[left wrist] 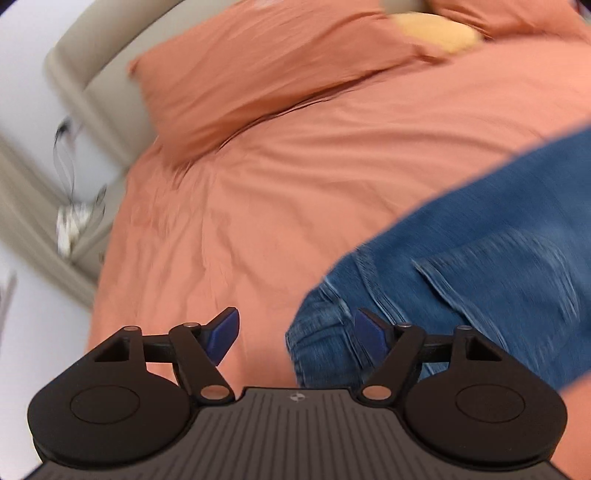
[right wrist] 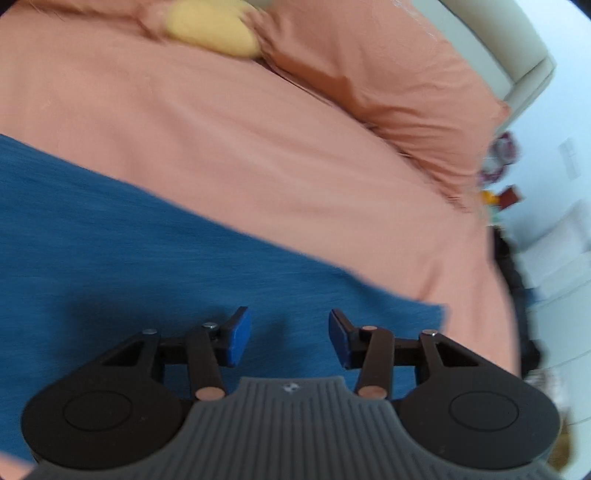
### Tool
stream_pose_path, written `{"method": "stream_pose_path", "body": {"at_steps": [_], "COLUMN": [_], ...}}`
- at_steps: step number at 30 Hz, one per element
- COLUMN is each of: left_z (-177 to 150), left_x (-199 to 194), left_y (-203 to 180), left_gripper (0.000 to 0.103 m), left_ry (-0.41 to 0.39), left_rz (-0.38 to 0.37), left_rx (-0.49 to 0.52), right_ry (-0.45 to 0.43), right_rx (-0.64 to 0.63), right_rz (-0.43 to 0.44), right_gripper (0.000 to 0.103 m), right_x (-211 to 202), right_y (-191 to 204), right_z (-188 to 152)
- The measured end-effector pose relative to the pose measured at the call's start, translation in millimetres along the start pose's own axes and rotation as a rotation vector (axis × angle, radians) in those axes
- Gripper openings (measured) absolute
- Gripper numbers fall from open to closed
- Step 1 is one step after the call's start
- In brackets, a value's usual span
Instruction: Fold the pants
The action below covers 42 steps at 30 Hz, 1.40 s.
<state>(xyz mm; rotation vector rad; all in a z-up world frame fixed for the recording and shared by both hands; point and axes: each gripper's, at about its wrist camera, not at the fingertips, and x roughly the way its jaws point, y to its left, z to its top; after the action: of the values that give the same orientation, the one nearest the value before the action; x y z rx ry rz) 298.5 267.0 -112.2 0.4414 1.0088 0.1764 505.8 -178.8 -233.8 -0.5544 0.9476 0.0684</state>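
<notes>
A bed [left wrist: 295, 192] covered in a salmon-orange sheet is seen to fill most of both wrist views; the surface is wrinkled in places. Blue denim pants [left wrist: 480, 280] are laid flat on the sheet, spread across the lower right of the left wrist view and the lower left of the right wrist view [right wrist: 166, 266]; a back pocket and stitched seams are made out near the left claw, though the cloth is blurred. Orange pillows [left wrist: 251, 81] are propped at the head of the bed, against a beige headboard [left wrist: 74, 74]. A soft yellow object [right wrist: 214, 29] is lodged between the pillows; what it is cannot be told. The left claw [left wrist: 295, 338] is held above the edge of the pants, its blue pads [left wrist: 221, 338] spread wide apart, nothing gripped between them. The right claw [right wrist: 290, 338] is poised over the plain denim, pads [right wrist: 238, 338] parted by a moderate gap, no cloth pinched. Some small objects [right wrist: 498, 177] are noted off the far side of the bed, too blurred to identify.
</notes>
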Motion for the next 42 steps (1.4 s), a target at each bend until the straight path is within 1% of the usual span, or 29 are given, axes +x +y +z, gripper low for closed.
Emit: {"method": "stream_pose_path", "body": {"at_steps": [2,3,4,5,6,8,9,11,14,16,18,20,21,22,23,24,25,26,28,30,31,32,34,35,37,38,39,40,42], "left_z": [-8,-21,-35,-37,-45,-71,-82,-96,-124,-138,-144,-142,-142,-141,-141,-141,-141,-141,-139,-135,-125,-125,-114,-114,-116,-117,-122,-124,-135], "left_x": [-3,-7,-12,-8,-10,-19,-12,-2,14,29,47,56,61,71,75,88,92,92,93,87,77,75,74,76,95,94,108,108,124], "left_y": [-9,-17,-25,-24,-28,-49,-53,-63,-93,-111,-128,-136,-139,-144,-146,-150,-151,-151,-144,-136,-119,-117,-90,-86,-85,-86,-85,-84,-75], "left_gripper": [0.083,0.083,0.084,0.084,0.084,0.084,0.084,0.084,0.087,0.089,0.089,0.089,0.092,0.094,0.094,0.085,0.065,0.061,0.042,0.037,0.035,0.035,0.034,0.034,0.033,0.033,0.032,0.026,0.024], "left_ry": [-0.016,-0.029,-0.054,-0.056,-0.069,-0.083,-0.085,-0.09,-0.11,-0.12,-0.122,-0.119,-0.118,-0.122,-0.126,-0.138,-0.133,-0.134,-0.147,-0.171,-0.199,-0.201,-0.164,-0.151,-0.118,-0.117,-0.092,-0.09,-0.047], "left_rz": [-0.002,0.0,0.004,0.004,0.007,0.025,0.026,0.033,0.071,0.095,0.128,0.144,0.153,0.186,0.198,0.258,0.292,0.299,0.313,0.318,0.323,0.323,0.268,0.26,0.267,0.269,0.279,0.281,0.276], "left_rx": [0.044,0.081,0.149,0.155,0.194,0.322,0.368,0.423,0.563,0.622,0.65,0.639,0.632,0.619,0.616,0.626,0.639,0.639,0.635,0.625,0.615,0.613,0.607,0.616,0.691,0.692,0.698,0.697,0.694], "right_ry": [-0.028,-0.038,-0.046,-0.054,-0.062,-0.073,-0.075,-0.078,-0.088,-0.074,-0.074,-0.09,-0.104,-0.12,-0.134,-0.148,-0.159,-0.165,-0.176,-0.197,-0.206,-0.219,-0.259,-0.275,-0.282,-0.272,-0.254,-0.227,-0.201], "right_rx": [0.005,0.004,0.004,0.008,0.012,0.026,0.034,0.052,0.067,0.083,0.103,0.095,0.081,0.064,0.048,0.031,0.013,-0.005,-0.039,-0.07,-0.087,-0.106,-0.127,-0.143,-0.167,-0.172,-0.169,-0.168,-0.183], "right_rz": [0.092,0.134,0.176,0.222,0.266,0.34,0.377,0.444,0.5,0.525,0.555,0.563,0.562,0.559,0.557,0.555,0.555,0.554,0.548,0.542,0.54,0.537,0.534,0.527,0.524,0.528,0.533,0.552,0.574], "right_gripper": [0.04,0.038,0.037,0.036,0.035,0.035,0.031,0.03,0.03,0.03,0.03,0.03,0.03,0.031,0.031,0.031,0.032,0.032,0.032,0.033,0.033,0.033,0.033,0.033,0.032,0.026,0.014,0.013,0.006], "right_x": [-27,-41,-53,-65,-76,-96,-105,-120,-136,-142,-148,-151,-153,-152,-153,-155,-155,-156,-155,-156,-157,-159,-162,-163,-163,-161,-160,-157,-157], "right_y": [20,30,41,53,64,85,96,120,154,175,190,207,214,220,228,234,242,248,258,266,269,272,276,278,283,286,288,289,289], "right_z": [-11,-18,-24,-32,-39,-53,-59,-72,-89,-100,-107,-112,-111,-108,-105,-104,-102,-99,-91,-82,-76,-72,-64,-61,-56,-53,-52,-51,-58]}}
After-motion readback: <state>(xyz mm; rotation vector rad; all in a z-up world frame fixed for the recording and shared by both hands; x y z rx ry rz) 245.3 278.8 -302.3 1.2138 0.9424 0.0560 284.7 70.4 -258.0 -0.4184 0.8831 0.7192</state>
